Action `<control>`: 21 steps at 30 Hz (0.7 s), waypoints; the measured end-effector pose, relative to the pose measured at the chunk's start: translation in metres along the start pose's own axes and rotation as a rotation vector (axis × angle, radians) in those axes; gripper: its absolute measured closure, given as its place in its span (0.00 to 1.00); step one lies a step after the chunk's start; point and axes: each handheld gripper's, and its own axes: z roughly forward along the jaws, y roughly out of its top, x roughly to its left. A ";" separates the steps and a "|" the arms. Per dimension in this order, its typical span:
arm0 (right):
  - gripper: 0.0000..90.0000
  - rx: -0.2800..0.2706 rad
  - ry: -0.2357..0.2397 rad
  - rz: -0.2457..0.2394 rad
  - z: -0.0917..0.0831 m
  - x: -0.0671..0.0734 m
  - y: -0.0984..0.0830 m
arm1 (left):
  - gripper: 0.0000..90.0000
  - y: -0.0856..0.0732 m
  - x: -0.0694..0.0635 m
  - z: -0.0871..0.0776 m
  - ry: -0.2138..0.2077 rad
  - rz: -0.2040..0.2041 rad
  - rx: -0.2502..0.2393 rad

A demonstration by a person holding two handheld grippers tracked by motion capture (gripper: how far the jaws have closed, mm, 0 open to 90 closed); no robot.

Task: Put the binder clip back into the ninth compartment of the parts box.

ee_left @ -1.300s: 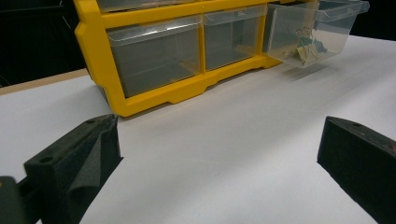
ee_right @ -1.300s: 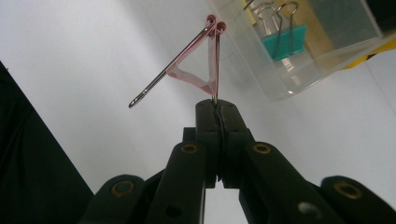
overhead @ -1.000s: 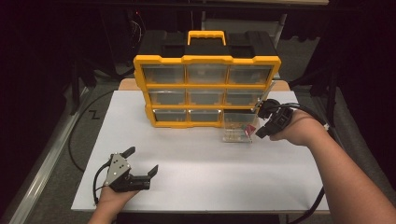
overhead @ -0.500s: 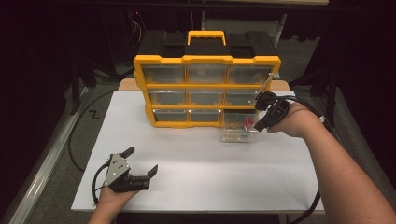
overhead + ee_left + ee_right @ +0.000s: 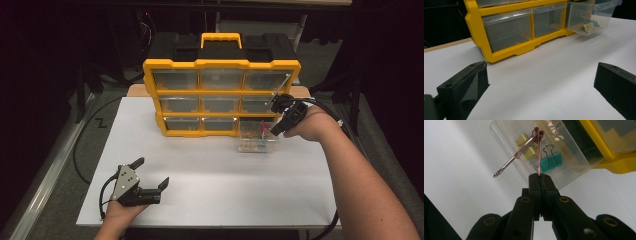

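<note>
Pinching one wire handle of a pink binder clip (image 5: 534, 150), the right gripper (image 5: 539, 178) has its jaws pressed tight together, so the clip hangs out in front of them with its other handle splayed off to the side. It is held by the thin wire rather than the body, I'd say because that is the part that sticks up within reach among the other clips. The clip sits just over the clear drawer (image 5: 256, 138), which has been pulled out of the bottom right slot of the yellow organizer (image 5: 220, 96) and rests on the white surface (image 5: 215, 175) in front of it. A drawer standing out like that leaves its top open, which is the only way jaws could get at the contents. Inside it lie a green clip (image 5: 551, 160) and a yellow clip (image 5: 525, 146), loose on the bottom.

The left gripper (image 5: 150, 176) rests well apart near the front edge of the surface, jaws spread wide with nothing between them, pointed towards the organizer. It looks parked there to keep clear of the working hand. From its own camera the drawer (image 5: 591, 17) shows at the far right of the organizer's bottom row, clips visible through its wall.
</note>
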 end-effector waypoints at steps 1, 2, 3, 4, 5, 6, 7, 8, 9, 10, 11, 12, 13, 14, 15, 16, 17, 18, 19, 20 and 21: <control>1.00 -0.001 0.002 -0.002 0.001 0.000 0.001 | 0.00 0.000 0.000 0.000 0.000 0.001 -0.001; 1.00 -0.001 0.003 -0.006 0.001 -0.001 0.002 | 0.00 0.000 0.000 0.000 0.001 0.001 -0.001; 1.00 -0.002 0.002 0.000 0.002 0.000 0.003 | 0.00 0.000 0.000 0.000 0.001 0.001 -0.001; 1.00 -0.003 -0.004 -0.002 0.003 0.000 0.004 | 0.00 0.000 0.000 0.000 0.001 0.001 -0.002; 1.00 0.001 -0.004 0.004 0.004 0.000 0.005 | 0.00 0.000 0.000 0.000 0.002 0.001 -0.002; 1.00 0.002 -0.004 0.004 0.004 -0.001 0.006 | 0.00 0.000 0.000 0.000 0.002 0.001 -0.001; 1.00 0.000 -0.003 -0.001 0.005 -0.001 0.007 | 0.00 0.000 0.000 0.000 0.002 0.001 -0.001; 1.00 0.001 -0.008 0.000 0.006 -0.001 0.007 | 0.00 0.000 0.000 0.000 0.001 0.001 -0.001; 1.00 -0.003 -0.010 0.005 0.007 -0.002 0.008 | 0.00 0.000 0.000 0.000 0.001 0.001 -0.002; 1.00 -0.003 -0.011 0.007 0.007 -0.002 0.009 | 0.00 0.000 0.000 0.000 0.001 0.001 -0.002; 1.00 -0.006 -0.008 0.007 0.008 -0.003 0.009 | 0.00 0.000 0.000 0.000 0.001 0.001 -0.002; 1.00 -0.004 -0.010 0.015 0.008 -0.003 0.009 | 0.00 0.000 0.001 -0.001 0.002 0.001 -0.001; 1.00 -0.004 -0.010 0.010 0.008 -0.004 0.010 | 0.00 0.000 0.001 -0.001 0.001 0.001 -0.001; 1.00 -0.003 -0.012 0.019 0.009 -0.005 0.010 | 0.00 0.000 0.001 -0.001 0.001 0.001 0.000; 1.00 -0.002 -0.010 0.021 0.009 -0.006 0.010 | 0.00 0.000 0.001 -0.001 0.001 0.000 0.000; 1.00 -0.007 -0.010 0.031 0.010 -0.006 0.010 | 0.00 0.000 0.001 -0.001 0.001 0.000 0.000; 1.00 -0.004 -0.007 0.025 0.010 -0.007 0.011 | 0.00 0.000 0.001 0.000 0.000 0.001 0.000; 1.00 -0.003 -0.007 0.028 0.011 -0.007 0.011 | 0.00 0.000 0.001 0.000 0.000 0.001 0.000; 1.00 -0.004 -0.009 0.031 0.012 -0.008 0.011 | 0.00 0.000 0.001 0.000 0.000 0.001 -0.001; 1.00 -0.004 -0.007 0.036 0.012 -0.008 0.011 | 0.00 0.000 0.001 0.000 0.000 0.001 -0.001; 1.00 -0.004 -0.003 0.030 0.013 -0.009 0.012 | 0.00 0.000 0.001 0.000 0.000 0.001 -0.001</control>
